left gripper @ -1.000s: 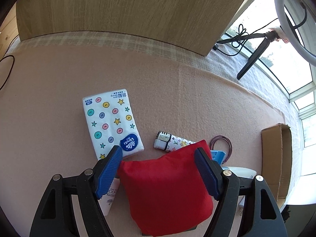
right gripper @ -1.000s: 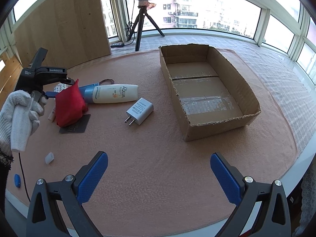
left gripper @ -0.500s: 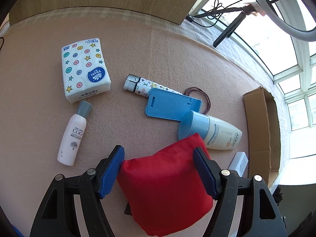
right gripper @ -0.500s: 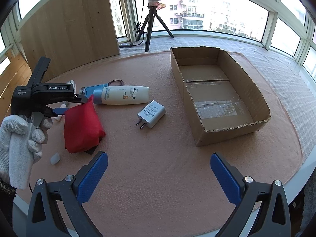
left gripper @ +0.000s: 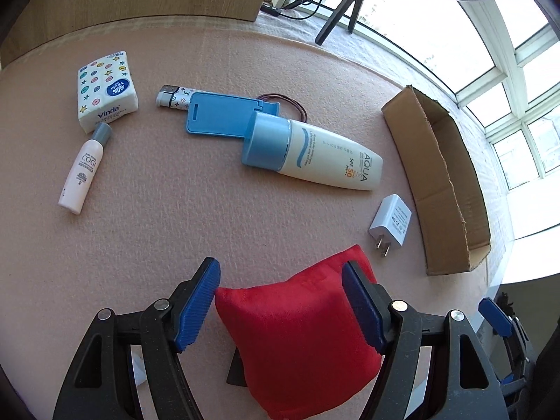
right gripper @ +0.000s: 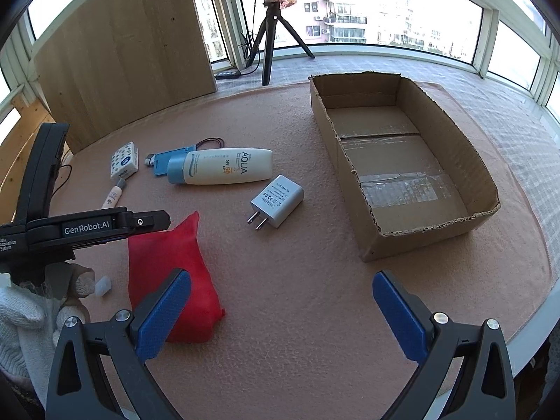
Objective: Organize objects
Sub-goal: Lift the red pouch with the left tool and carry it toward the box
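My left gripper (left gripper: pixel 280 301) is shut on a red fabric pouch (left gripper: pixel 294 343), which bulges out below the blue pads. In the right wrist view the same pouch (right gripper: pixel 168 255) hangs from the left gripper (right gripper: pixel 154 222), held by a gloved hand, with its lower end close to the pink mat. My right gripper (right gripper: pixel 281 301) is open and holds nothing; it is near the table's front edge. The open cardboard box (right gripper: pixel 420 241) stands to the right and has nothing in it.
On the mat lie a sunscreen bottle (left gripper: pixel 315 154), a white charger (left gripper: pixel 392 224), a blue phone stand (left gripper: pixel 217 115), a lighter (left gripper: pixel 173 96), a hair tie (left gripper: pixel 290 103), a tissue pack (left gripper: pixel 106 87) and a small bottle (left gripper: pixel 82 171). A dark card (left gripper: pixel 238 367) shows under the pouch. A tripod (right gripper: pixel 273 35) stands behind.
The left gripper has carried the red pouch away from the tissue pack and bottles, toward the near side and the box. The right gripper has come slightly closer to the pouch, still open.
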`<state>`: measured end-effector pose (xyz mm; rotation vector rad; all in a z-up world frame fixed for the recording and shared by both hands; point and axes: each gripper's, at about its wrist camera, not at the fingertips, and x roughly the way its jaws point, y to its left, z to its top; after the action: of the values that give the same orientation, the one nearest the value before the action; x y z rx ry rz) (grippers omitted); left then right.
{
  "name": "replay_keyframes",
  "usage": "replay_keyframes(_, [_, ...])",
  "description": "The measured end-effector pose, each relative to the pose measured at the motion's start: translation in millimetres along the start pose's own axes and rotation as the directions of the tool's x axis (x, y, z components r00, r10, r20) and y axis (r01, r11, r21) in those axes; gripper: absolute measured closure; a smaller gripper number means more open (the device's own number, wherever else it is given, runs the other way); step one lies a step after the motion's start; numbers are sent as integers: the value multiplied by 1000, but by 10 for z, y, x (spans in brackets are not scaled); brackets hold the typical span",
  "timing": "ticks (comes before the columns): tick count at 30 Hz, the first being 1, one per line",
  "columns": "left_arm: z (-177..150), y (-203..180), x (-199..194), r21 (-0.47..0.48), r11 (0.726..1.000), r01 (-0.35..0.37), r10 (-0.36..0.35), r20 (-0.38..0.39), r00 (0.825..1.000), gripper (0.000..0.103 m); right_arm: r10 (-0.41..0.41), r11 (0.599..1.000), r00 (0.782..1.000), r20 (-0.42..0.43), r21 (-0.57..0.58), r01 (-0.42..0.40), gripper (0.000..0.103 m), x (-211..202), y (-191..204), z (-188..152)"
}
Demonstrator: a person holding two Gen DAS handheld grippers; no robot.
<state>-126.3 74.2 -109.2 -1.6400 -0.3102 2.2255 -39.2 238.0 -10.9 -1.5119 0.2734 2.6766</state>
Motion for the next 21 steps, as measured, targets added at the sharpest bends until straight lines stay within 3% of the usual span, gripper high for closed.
replay_keyframes(4, [-136, 92, -279, 43, 999, -34, 31, 52, 998, 28, 40, 999, 999, -26, 5, -40, 0, 100, -39, 24])
replay_keyframes(7, [-356, 147, -389, 77, 996, -37, 34, 39, 999, 28, 73, 997, 996, -47, -8, -73, 1, 179, -19, 60])
replay_keyframes(10, [-544, 121, -368, 101, 995, -9, 8, 8, 1000, 27, 116, 993, 990, -78, -25, -118, 2, 265, 38, 95])
replay_keyframes(14, [-697, 21, -325, 113, 993, 42, -41, -10, 999, 26, 173, 983, 975, -137, -38, -179, 12, 401, 126, 126])
replay_keyframes(21, [-758, -120, -229, 145, 988, 56, -54, -15, 998, 26, 256, 960, 947, -196, -61, -272, 19, 541, 290, 175])
